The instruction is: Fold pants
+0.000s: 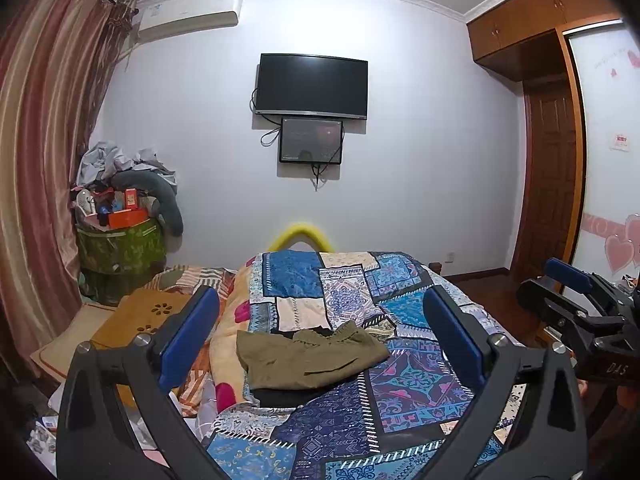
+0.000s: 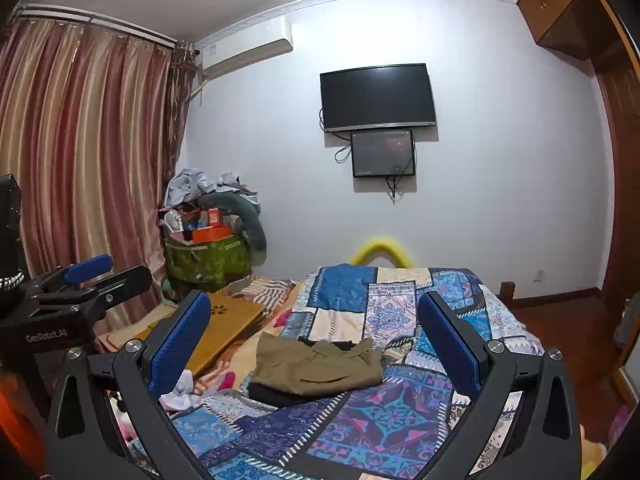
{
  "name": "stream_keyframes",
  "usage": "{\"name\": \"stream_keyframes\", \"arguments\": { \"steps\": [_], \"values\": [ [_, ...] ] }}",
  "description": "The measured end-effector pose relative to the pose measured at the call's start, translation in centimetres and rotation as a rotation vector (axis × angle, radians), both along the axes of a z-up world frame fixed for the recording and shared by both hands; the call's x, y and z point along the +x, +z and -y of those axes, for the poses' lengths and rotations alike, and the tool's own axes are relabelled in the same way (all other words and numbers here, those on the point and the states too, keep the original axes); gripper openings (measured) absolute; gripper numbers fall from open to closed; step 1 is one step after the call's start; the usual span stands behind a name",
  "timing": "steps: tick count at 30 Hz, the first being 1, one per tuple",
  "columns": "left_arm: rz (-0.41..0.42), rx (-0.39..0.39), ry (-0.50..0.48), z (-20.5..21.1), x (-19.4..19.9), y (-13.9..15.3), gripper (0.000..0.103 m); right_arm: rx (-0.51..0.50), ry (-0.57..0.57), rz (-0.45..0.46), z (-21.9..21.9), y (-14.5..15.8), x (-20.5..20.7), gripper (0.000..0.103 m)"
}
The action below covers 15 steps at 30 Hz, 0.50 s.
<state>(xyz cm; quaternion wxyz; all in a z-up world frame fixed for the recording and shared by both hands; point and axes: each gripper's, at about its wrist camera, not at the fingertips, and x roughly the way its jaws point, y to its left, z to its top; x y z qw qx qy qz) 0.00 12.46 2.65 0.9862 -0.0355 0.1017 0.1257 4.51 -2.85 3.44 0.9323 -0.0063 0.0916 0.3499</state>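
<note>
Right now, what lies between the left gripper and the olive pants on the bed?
Only patchwork quilt. In the left wrist view the left gripper is open and empty, and the olive pants lie folded beyond it, on a dark garment.

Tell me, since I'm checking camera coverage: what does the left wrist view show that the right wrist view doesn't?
Only the left wrist view shows the white sliding door with pink hearts and the right gripper at its right edge. Only the right wrist view shows the left gripper at its left edge and white cloth beside the bed. Both show the olive pants folded on a dark garment on the patchwork quilt, the wall TV, and each view's own gripper open above the bed.
</note>
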Motion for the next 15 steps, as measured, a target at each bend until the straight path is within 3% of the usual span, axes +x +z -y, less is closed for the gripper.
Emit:
{"name": "stream_keyframes", "arguments": {
  "steps": [15],
  "values": [
    [-0.006, 0.003, -0.037, 0.31, -0.05, -0.12, 0.103, 0.003, -0.016, 0.008, -0.01, 0.15, -0.27, 0.103]
  ]
}}
